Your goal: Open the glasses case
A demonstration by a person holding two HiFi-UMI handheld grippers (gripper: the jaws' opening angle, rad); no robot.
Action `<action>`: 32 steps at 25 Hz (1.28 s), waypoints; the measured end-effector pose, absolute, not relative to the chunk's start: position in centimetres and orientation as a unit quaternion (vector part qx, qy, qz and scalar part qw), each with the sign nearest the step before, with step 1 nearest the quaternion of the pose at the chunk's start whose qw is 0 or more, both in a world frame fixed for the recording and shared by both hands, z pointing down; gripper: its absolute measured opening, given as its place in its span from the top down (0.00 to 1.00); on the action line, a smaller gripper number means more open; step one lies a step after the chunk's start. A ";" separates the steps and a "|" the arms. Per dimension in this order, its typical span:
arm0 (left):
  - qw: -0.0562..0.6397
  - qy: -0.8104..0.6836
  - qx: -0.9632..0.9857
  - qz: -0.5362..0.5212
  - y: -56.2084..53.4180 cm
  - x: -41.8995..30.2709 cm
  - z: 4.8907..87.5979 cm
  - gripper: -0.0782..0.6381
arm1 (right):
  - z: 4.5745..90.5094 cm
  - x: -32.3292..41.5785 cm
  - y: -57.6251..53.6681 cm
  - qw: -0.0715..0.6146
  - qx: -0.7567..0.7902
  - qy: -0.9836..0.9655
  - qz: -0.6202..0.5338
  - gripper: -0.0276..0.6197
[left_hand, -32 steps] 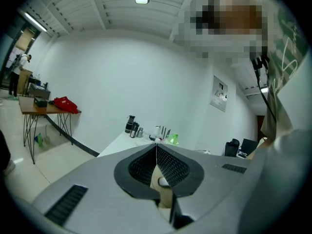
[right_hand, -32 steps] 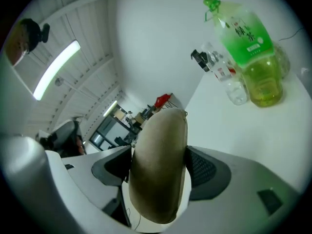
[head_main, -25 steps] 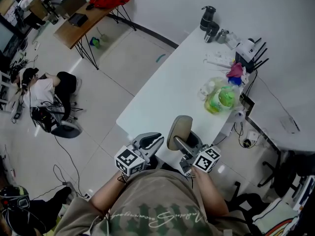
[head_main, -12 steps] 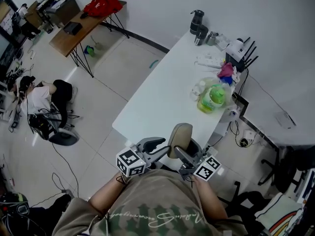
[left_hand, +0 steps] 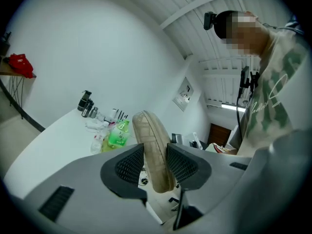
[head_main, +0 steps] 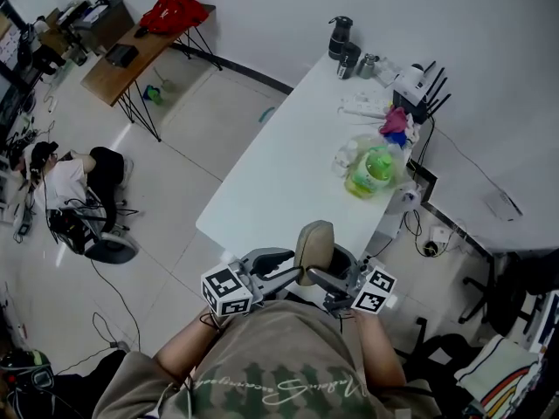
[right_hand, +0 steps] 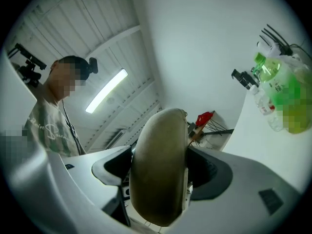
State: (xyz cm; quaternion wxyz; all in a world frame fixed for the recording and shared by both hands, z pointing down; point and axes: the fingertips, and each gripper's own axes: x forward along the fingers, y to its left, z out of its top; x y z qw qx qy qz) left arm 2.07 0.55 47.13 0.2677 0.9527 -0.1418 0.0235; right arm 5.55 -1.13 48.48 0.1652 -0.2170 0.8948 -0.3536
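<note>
A tan, oval glasses case (head_main: 314, 241) stands on edge in the air, just off the near end of the white table (head_main: 279, 173) and close to my chest. My right gripper (head_main: 327, 275) is shut on it from the right; in the right gripper view the case (right_hand: 161, 169) fills the gap between both pads. My left gripper (head_main: 286, 271) reaches in from the left. Its jaws are opening, and the case's narrow edge (left_hand: 151, 140) sits between its dark ribbed pads (left_hand: 130, 164). The case's lid looks closed.
A green bottle (head_main: 371, 168) in clear wrap, a pink thing, a white router (head_main: 410, 81) and dark flasks (head_main: 341, 37) crowd the table's far right. A wooden desk (head_main: 131, 55) with a red bag stands far left. A person (head_main: 70, 182) sits on the floor among cables.
The left gripper, a hand's width left of the case a second ago, has opened its jaws and come in around it. Both grippers and the case rose a little.
</note>
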 end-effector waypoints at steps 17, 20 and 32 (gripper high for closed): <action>0.222 -0.176 0.956 0.079 0.4 1.9 48.5 0.69 | 50.3 4.8 -1.0 0.104 -0.216 0.893 -0.381 0.41; 0.219 -0.185 0.954 0.088 0.2 1.9 48.8 0.69 | 50.7 4.9 -1.1 0.101 -0.222 0.889 -0.387 0.41; 0.154 -0.257 0.944 0.142 -1.0 1.6 50.6 0.69 | 49.3 4.1 -0.5 0.072 -0.256 0.912 -0.313 0.41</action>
